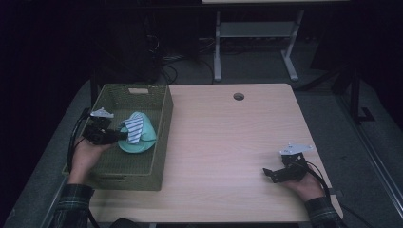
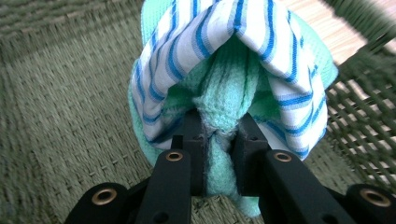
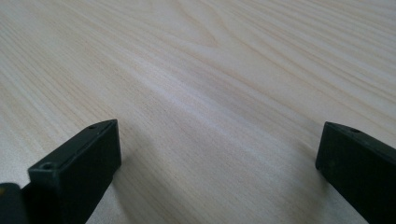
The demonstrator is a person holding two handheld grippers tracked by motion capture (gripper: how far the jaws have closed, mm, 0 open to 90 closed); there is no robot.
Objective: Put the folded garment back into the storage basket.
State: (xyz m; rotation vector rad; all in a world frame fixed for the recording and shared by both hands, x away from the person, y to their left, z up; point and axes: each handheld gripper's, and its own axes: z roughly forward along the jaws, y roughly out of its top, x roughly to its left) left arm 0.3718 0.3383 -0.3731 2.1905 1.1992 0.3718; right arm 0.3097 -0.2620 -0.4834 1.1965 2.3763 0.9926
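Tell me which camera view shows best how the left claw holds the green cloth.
The left gripper view: the left claw is shut on a fold of the green cloth, with the striped cloth draped over it. The high view shows both cloths small, inside the basket. The right gripper view shows bare table.

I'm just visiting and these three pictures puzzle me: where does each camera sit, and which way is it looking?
High view: above the person's side, looking forward and down on the pale wooden table; both forearms and hands enter from the bottom.
Left gripper view: on the left gripper, looking along its black jaws, shut on the mint-green knitted cloth wrapped in a blue-striped white cloth.
Right gripper view: on the right gripper, jaws apart over bare tabletop.
Shared: high and left gripper views both show the olive woven basket.
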